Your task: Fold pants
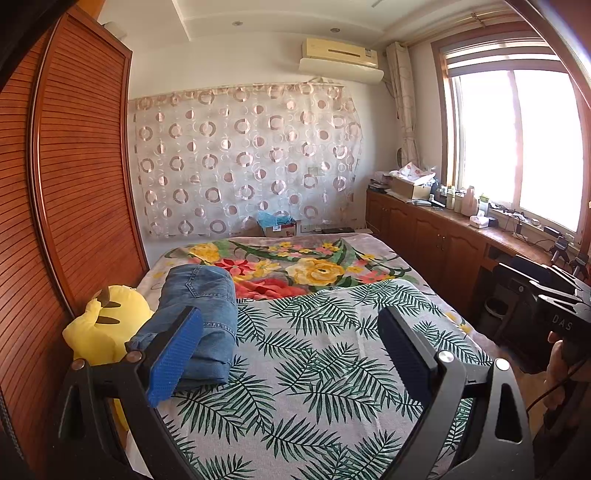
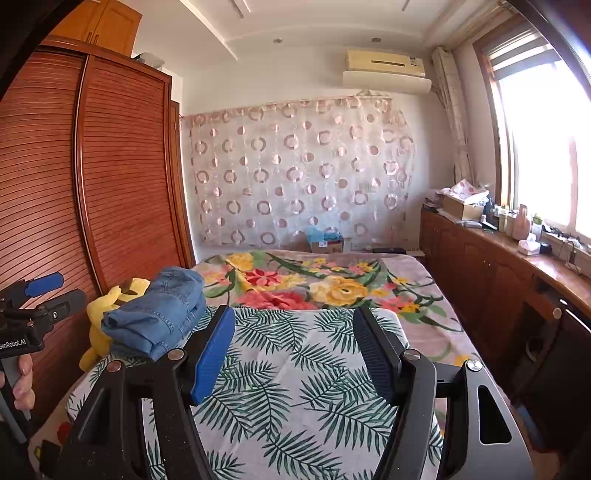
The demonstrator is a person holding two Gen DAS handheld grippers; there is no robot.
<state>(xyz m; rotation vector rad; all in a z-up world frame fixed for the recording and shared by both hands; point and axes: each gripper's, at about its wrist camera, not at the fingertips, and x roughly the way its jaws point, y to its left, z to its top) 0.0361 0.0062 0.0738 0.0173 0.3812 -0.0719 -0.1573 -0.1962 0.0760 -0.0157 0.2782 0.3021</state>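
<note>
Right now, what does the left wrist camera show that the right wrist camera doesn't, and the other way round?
Only the left wrist view shows the right tool from outside, at the frame's right edge, and the small tripods on the counter by the window.

Only the right wrist view shows the left tool from outside, at the left edge with a hand on its handle, and the upper cabinet doors above the wardrobe.

Both show the folded jeans beside the yellow plush toy, the leaf-print sheet, the floral blanket and the air conditioner.
</note>
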